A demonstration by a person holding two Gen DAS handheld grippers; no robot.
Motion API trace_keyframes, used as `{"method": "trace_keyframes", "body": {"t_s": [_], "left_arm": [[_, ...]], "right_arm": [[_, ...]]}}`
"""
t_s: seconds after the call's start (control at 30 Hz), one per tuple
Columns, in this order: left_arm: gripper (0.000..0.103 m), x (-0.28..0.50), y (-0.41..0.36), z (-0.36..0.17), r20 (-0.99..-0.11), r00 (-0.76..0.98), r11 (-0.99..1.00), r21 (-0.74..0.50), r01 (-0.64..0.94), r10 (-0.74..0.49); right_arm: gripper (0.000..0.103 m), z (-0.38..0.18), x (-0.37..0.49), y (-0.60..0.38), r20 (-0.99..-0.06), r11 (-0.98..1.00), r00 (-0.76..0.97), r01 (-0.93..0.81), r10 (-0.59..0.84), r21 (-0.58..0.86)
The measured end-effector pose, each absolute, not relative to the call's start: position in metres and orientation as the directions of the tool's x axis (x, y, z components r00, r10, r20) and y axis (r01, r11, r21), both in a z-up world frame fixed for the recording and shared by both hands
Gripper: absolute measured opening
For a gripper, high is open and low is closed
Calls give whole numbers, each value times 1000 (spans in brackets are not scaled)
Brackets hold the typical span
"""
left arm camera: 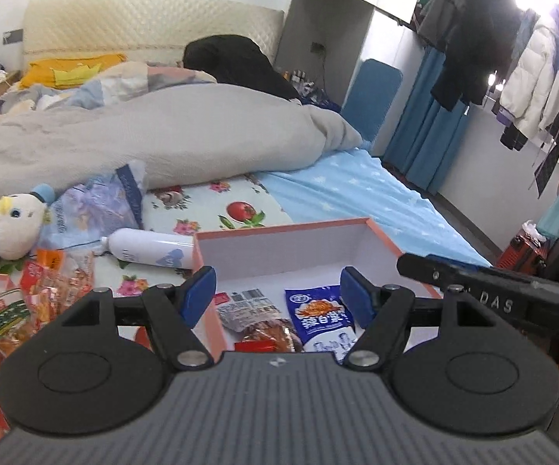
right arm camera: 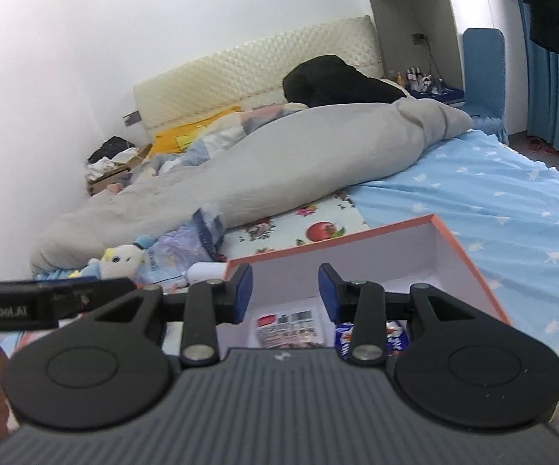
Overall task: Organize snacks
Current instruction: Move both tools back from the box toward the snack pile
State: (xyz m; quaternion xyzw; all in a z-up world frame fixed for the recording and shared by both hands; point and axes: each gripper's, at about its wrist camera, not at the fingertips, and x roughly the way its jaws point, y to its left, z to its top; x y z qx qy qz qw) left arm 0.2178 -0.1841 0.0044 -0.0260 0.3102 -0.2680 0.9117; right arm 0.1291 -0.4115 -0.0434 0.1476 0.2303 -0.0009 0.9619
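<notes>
Hovering above the near end of the box (left arm camera: 279,232) on the bed (left arm camera: 357,190): the left claw (left arm camera: 278,297), released, blue pads spread wide with nothing between them. Lying flat inside the box, just below that gap: a blue-and-white packet (left arm camera: 320,317) touching a clear packet (left arm camera: 252,310) with a barcode label, both crowded against the near side. Stretching behind them, bare white floor up to the far wall and the orange rim. Pressing against the box's left outer wall, a white bottle (left arm camera: 147,250) on its side. Spilling further left, near the frame's edge, a pile of orange snacks (left arm camera: 52,286), with a plush toy (left arm camera: 12,224) and a pale bag (left arm camera: 97,205) beyond. Poking in from the right over the box's right rim, part of the right tool.

Hanging over the same near end in the right wrist view: the right claw (right arm camera: 285,294), also released and gripping nothing, pads apart above the barcode packet (right arm camera: 289,323). Peeking out beside the right finger, the blue packet (right arm camera: 395,339). Running clear to the box's far-right corner (right arm camera: 434,219), white floor; beyond that rim, starred blue sheet (right arm camera: 512,224). Bunching across the bed's far side, a grey duvet (right arm camera: 299,162).
</notes>
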Motion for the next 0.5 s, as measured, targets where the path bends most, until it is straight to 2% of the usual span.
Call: {"method": "trace_keyframes", "body": {"t_s": [0.5], "left_arm": [[75, 191, -127, -7, -561, 703, 895, -193, 403, -437]], "right_arm": [[42, -46, 108, -365, -425, 957, 898, 16, 114, 290]]}}
